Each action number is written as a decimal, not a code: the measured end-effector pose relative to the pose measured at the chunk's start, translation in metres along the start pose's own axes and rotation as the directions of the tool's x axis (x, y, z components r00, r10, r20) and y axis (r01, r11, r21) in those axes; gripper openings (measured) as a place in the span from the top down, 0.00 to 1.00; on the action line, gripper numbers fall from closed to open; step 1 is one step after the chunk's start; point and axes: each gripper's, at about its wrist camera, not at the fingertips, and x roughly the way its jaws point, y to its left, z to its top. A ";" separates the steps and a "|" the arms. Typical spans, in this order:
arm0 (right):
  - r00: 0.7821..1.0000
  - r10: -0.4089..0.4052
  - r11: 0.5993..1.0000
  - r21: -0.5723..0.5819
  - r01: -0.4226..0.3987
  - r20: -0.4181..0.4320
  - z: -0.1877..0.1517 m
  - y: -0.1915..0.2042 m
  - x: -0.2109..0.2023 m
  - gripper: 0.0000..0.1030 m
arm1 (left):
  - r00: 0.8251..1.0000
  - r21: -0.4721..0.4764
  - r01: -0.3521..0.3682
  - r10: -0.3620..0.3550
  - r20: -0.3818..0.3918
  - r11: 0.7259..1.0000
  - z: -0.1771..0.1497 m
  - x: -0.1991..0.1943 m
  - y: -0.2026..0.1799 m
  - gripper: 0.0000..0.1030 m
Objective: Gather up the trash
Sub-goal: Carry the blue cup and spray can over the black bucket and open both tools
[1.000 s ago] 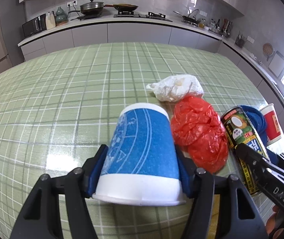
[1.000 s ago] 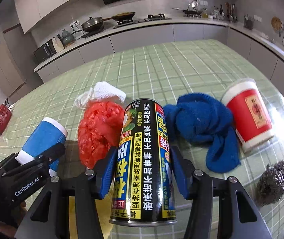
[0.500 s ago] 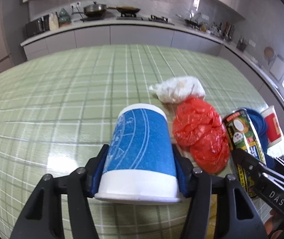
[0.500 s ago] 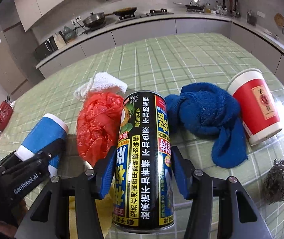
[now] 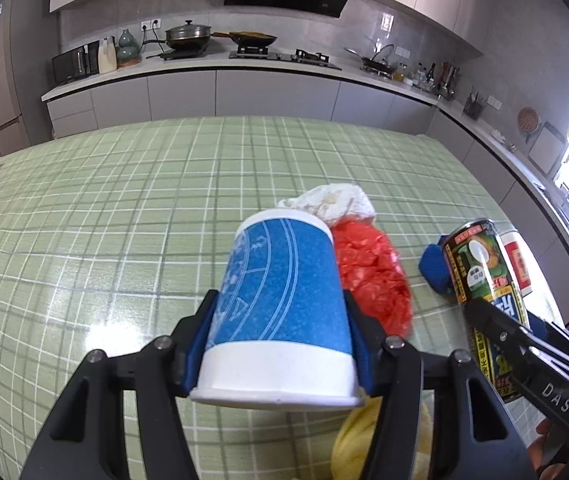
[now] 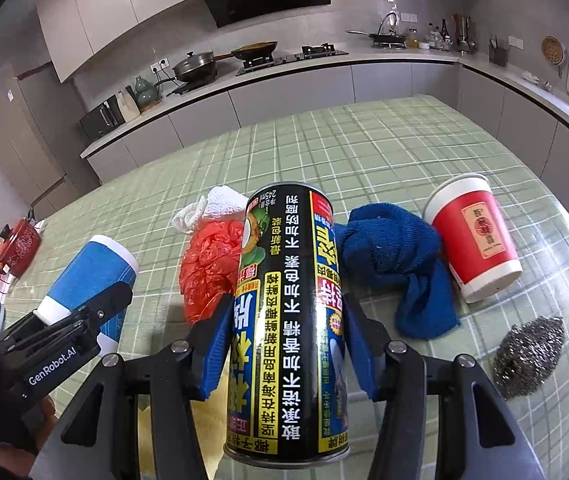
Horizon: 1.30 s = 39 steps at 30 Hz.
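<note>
Both loads ride higher than a second ago: in the left wrist view more of the upper cabinets and range hood shows, and the blue paper cup (image 5: 280,308) now overlaps the white crumpled tissue (image 5: 332,200), which it sat clear of before; in the right wrist view the coconut drink can (image 6: 288,320) has climbed against the same litter. Judgement: both pieces are lifted off the green checked table (image 5: 124,208) and in carry, with pickup done for these two; no bin shows in either view, so the drop point is unknown. Left tool (image 5: 280,344) is clamped on the blue cup, blue pads pressed to its sides just above the white band. The cup's long axis runs along the tool's fingers, away from the camera and tilted up; the wide rolled rim faces the camera and the narrow base points toward the tissue. Right tool (image 6: 288,344) is clamped on the can at mid-body; its long axis also runs along the fingers, near end at the camera, far end aimed between the red plastic bag (image 6: 208,264) and the blue cloth (image 6: 392,256). Relative to the red bag: tissue just behind and touching it, blue cloth to the right, red paper cup (image 6: 476,236) beyond the cloth, steel wool scourer (image 6: 528,356) nearer the camera, something yellow (image 5: 364,440) under the tools, unidentified.
</note>
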 end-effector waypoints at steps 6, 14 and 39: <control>1.000 0.008 1.000 -0.003 -0.008 0.011 -0.006 -0.005 -0.018 0.46 | 1.000 0.010 0.009 -0.009 0.019 1.000 -0.004 -0.009 -0.013 0.43; 0.999 0.047 0.999 -0.013 -0.046 0.023 -0.009 -0.025 -0.035 0.46 | 0.999 -0.004 -0.016 0.016 0.045 1.000 -0.010 -0.020 -0.037 0.43; 0.994 0.097 0.995 0.012 -0.098 0.058 0.001 -0.230 -0.099 0.46 | 0.998 0.020 0.037 -0.038 0.053 0.999 -0.043 -0.025 -0.233 0.43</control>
